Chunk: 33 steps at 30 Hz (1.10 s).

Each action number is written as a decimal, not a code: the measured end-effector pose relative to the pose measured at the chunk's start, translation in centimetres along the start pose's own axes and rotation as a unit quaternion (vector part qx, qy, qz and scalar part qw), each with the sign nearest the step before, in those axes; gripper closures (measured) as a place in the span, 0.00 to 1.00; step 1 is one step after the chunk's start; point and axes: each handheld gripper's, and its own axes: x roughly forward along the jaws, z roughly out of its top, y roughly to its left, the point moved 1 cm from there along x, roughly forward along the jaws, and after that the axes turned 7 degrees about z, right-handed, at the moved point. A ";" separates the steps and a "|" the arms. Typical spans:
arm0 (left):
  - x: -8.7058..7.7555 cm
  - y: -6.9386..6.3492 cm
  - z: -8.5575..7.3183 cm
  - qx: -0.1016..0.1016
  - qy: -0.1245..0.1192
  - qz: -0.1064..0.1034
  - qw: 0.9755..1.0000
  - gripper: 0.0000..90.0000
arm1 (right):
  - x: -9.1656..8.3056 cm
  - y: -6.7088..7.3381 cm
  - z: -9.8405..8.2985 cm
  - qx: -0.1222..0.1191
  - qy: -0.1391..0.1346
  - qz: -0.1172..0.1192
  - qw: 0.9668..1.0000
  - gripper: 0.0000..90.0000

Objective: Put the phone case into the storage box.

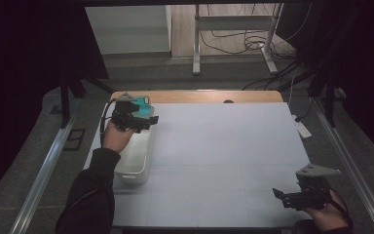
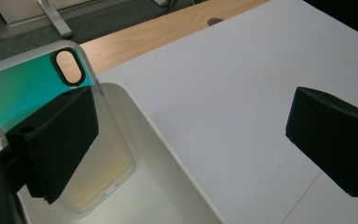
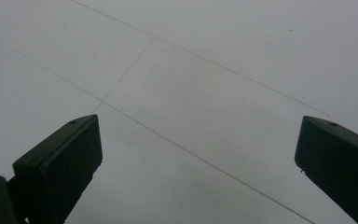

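Here our left gripper's (image 2: 186,140) fingers (image 2: 56,144) stand wide, the teal phone case (image 2: 23,91) leaning free in the white bin (image 2: 168,163) on the desk (image 1: 224,146), so placing looks done, while the right gripper (image 1: 292,197) waits wide open.

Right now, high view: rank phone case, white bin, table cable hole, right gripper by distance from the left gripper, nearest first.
1. Phone case: right at the left gripper, leaning in the bin's far end.
2. White bin: directly below it, along the table's left edge.
3. Table cable hole: far edge, middle.
4. Right gripper: near right corner, jaws open.
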 end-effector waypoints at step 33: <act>-1.0 -1.3 -2.5 0.023 -0.014 0.007 1.000 0.00 | 0.0 0.0 0.0 0.000 -0.001 0.000 1.000 0.00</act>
